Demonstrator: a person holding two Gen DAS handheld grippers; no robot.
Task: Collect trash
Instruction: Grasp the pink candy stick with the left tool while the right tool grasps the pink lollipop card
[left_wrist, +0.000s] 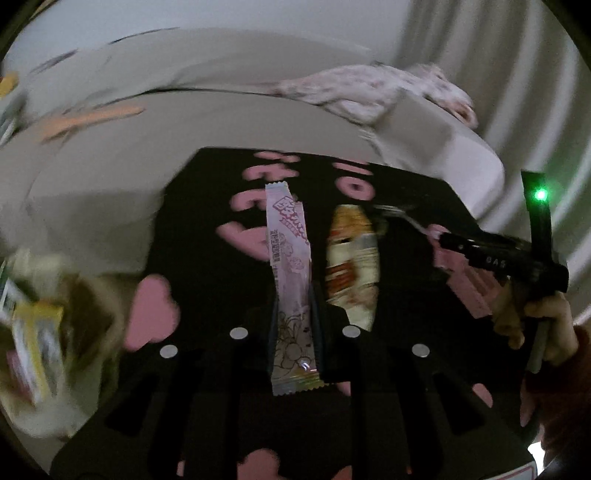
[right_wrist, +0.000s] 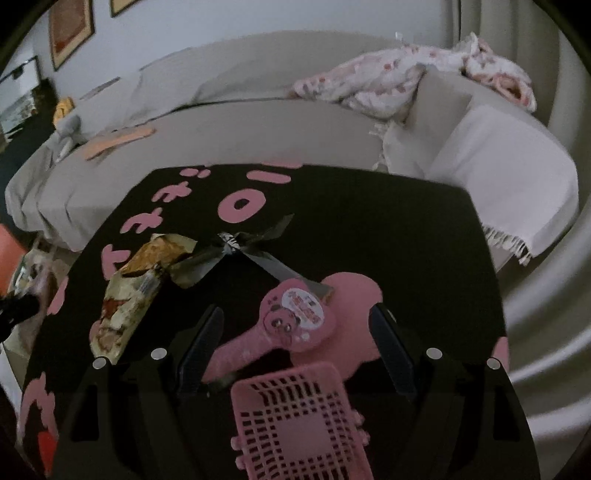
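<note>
Two grippers over black pink-lettered table (right_wrist: 369, 229) by grey sofa (right_wrist: 258, 122) — left (left_wrist: 293, 314) pinching pink wrapper (left_wrist: 290, 258), right (right_wrist: 295, 332) agape.

Beige sofa (right_wrist: 258, 122), floral blanket (right_wrist: 406, 77), framed pictures (right_wrist: 70, 33)

A: Left wrist view looks steeply down along its fingers, close over the black table (left_wrist: 207, 236); sofa (left_wrist: 229, 66) beyond.

B: Right wrist view likewise, close; both share table, yellow wrapper (right_wrist: 125, 299), sofa.
</note>
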